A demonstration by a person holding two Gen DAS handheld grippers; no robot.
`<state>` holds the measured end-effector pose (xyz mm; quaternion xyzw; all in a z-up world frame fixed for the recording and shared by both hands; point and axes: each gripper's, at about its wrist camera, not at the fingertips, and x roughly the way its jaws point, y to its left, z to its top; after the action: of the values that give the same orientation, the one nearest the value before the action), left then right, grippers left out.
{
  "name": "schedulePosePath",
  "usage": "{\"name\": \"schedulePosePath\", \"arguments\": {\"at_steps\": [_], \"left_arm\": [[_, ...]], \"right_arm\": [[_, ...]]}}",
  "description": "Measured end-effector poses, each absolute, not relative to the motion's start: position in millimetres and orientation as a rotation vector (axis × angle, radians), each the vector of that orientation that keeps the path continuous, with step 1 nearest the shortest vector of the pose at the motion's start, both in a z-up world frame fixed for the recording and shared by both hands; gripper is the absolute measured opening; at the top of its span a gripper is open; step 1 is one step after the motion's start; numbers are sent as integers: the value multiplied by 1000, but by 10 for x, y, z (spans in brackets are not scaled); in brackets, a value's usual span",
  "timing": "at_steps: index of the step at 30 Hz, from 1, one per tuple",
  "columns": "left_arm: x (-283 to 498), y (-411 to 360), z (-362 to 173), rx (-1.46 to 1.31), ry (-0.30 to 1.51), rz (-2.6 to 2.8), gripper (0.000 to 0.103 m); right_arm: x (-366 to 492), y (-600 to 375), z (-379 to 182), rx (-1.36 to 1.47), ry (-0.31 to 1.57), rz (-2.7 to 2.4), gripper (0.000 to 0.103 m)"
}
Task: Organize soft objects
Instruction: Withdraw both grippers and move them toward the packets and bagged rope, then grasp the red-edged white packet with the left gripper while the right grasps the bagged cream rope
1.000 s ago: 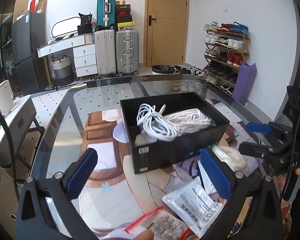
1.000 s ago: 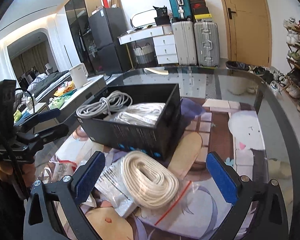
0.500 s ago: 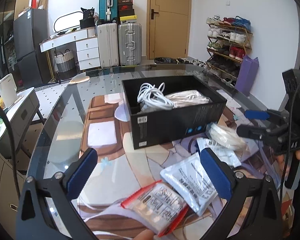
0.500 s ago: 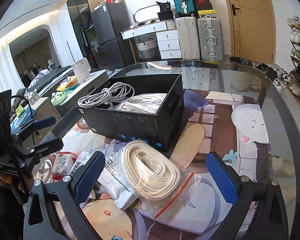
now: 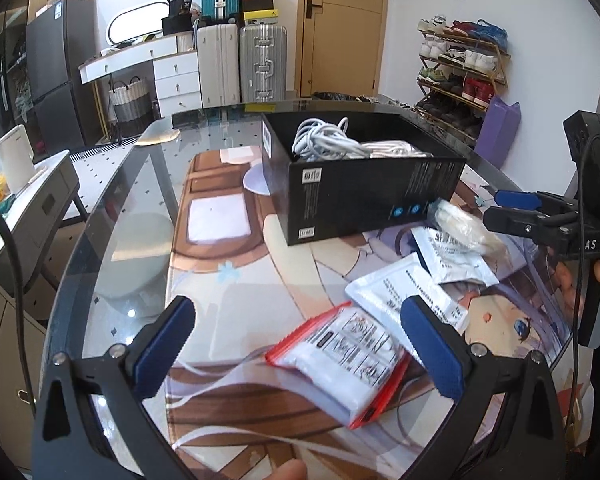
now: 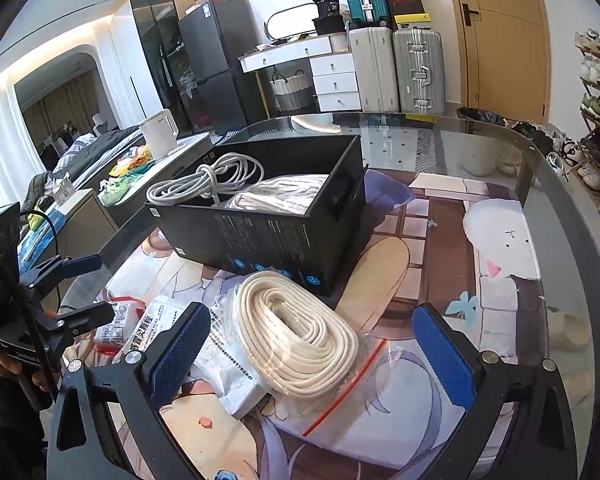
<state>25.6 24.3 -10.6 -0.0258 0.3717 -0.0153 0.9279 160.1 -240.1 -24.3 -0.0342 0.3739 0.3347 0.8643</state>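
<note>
We hold the left gripper (image 5: 298, 344) spread wide above a red-edged bag (image 5: 340, 364) on the table (image 5: 112, 248). Our right gripper (image 6: 308, 348), likewise agape and empty, hovers over a rope coil (image 6: 300, 336) in clear plastic. Both items lie just before the black box (image 6: 268, 236), which holds cables (image 6: 208, 180).

Red-edged pouch (image 5: 340, 364) print blurred, unreadable

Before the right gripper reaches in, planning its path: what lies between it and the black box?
In the right wrist view, a bagged coil of cream rope lies between the right gripper and black box.
</note>
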Motion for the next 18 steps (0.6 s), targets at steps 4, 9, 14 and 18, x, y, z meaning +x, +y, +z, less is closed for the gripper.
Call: {"name": "schedulePosePath", "arguments": {"at_steps": [4,9,14,18], "left_arm": [[227,266,-129,-54,777,-42,103],[207,215,-183,-30,803,-63,103],[211,158,-245,0,826,-62,103],[226,144,-270,3,835,-61,103]], "right_arm": [[1623,-2372,-276,-82,795,701,102],[1632,-2330,-306,-73,814,709,102],[1648,-2291,-352,-84,836,704,102],[1680,-2283,-389,-83,859,693,102]]}}
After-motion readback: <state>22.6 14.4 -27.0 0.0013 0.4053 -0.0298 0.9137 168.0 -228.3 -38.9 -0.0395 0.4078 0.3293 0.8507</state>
